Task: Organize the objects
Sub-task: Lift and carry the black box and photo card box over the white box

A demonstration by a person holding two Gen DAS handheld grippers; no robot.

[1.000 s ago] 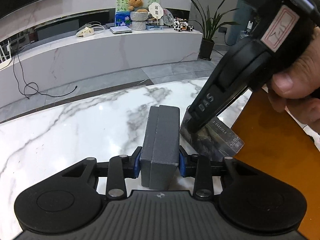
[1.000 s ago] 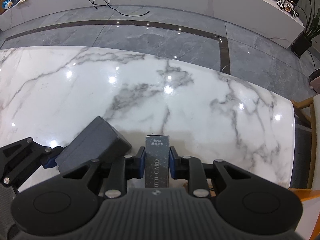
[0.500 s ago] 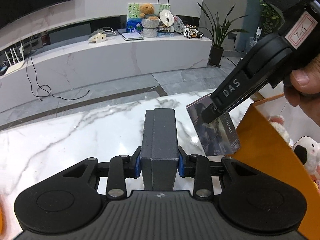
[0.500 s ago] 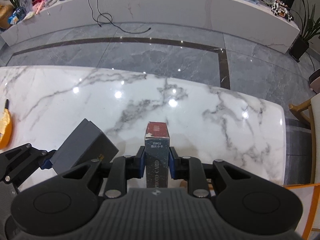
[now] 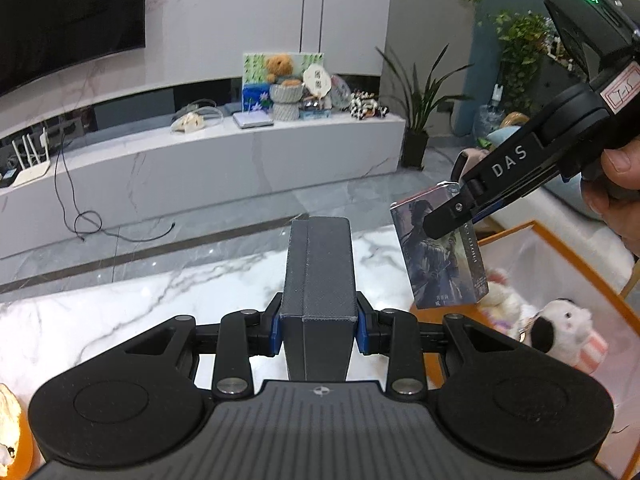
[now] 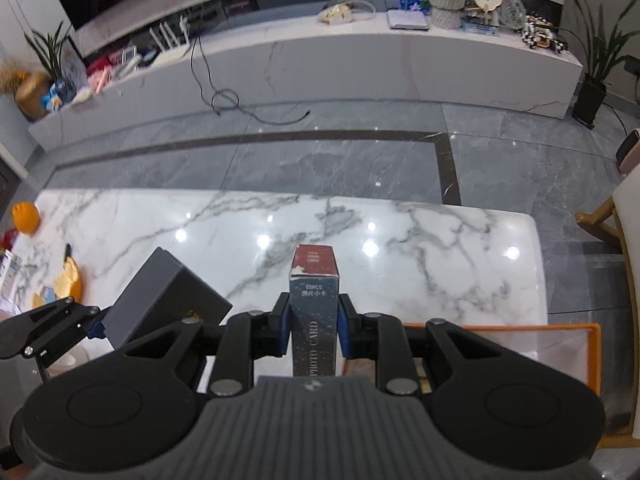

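At far left on the white grey-veined marble table [image 6: 400,240] lie orange and yellow items, too blurred to name. The left gripper [image 5: 318,326] is clamped on a dark grey textured rectangular box [image 5: 318,272] with a small gold stamp, unreadable, held above the table. To its right, the right gripper [image 6: 313,330], marked "DAS", grasps a tall dark printed card box [image 6: 314,312] reading "PHOTO CARD" and "55PCS", raised near an orange-framed bin [image 5: 560,248] holding a white plush toy [image 5: 564,320].

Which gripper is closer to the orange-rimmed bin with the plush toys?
Right. The right gripper, holding the photo card box, is at the orange-rimmed bin, by its near edge. The left gripper, holding the grey box, is over the marble table beside it.
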